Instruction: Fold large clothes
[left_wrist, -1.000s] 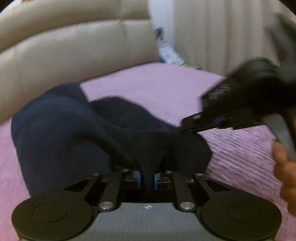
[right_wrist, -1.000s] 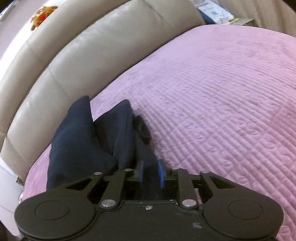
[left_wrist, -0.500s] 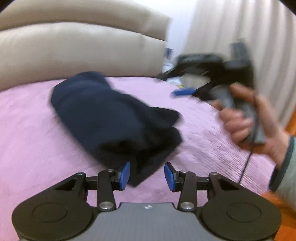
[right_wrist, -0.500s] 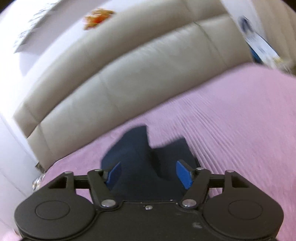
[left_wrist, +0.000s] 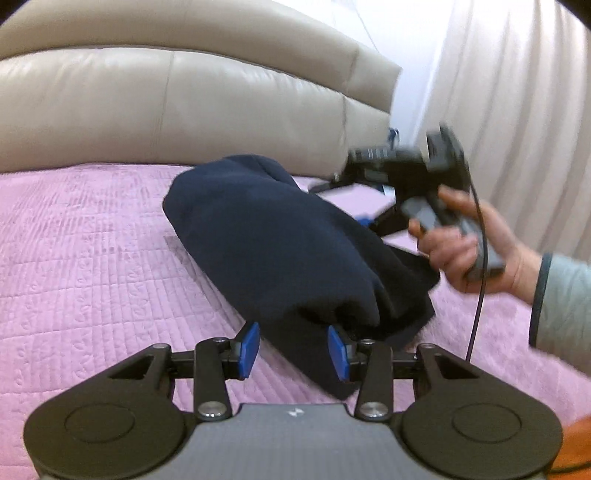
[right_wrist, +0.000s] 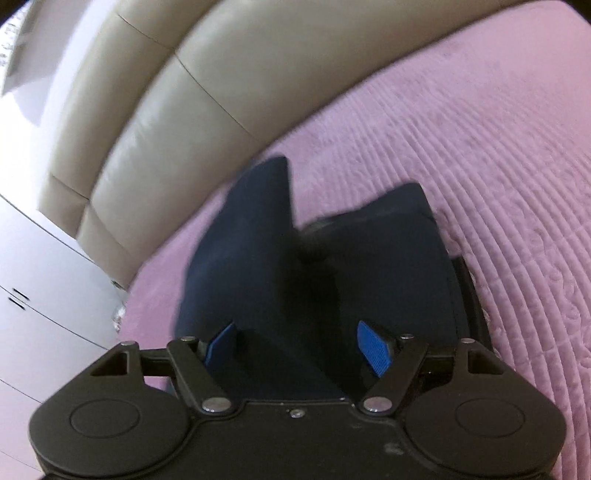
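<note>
A dark navy garment (left_wrist: 288, 251) lies bundled on the pink quilted bedspread (left_wrist: 92, 258). My left gripper (left_wrist: 292, 349) is open, its blue pads on either side of the garment's near edge, gripping nothing. In the left wrist view the right gripper (left_wrist: 369, 206) shows at the far right of the garment, held in a hand, blurred. In the right wrist view the right gripper (right_wrist: 298, 341) is open just above the garment (right_wrist: 332, 266), which rises in two dark peaks.
A beige padded headboard (left_wrist: 184, 103) runs along the far side of the bed. White curtains (left_wrist: 517, 92) hang at the right. A white cabinet (right_wrist: 37, 295) stands beside the bed at the left of the right wrist view.
Both grippers were shut on the garment one second ago and have opened, dropping it onto the bed. The right gripper has swung back over the garment.
</note>
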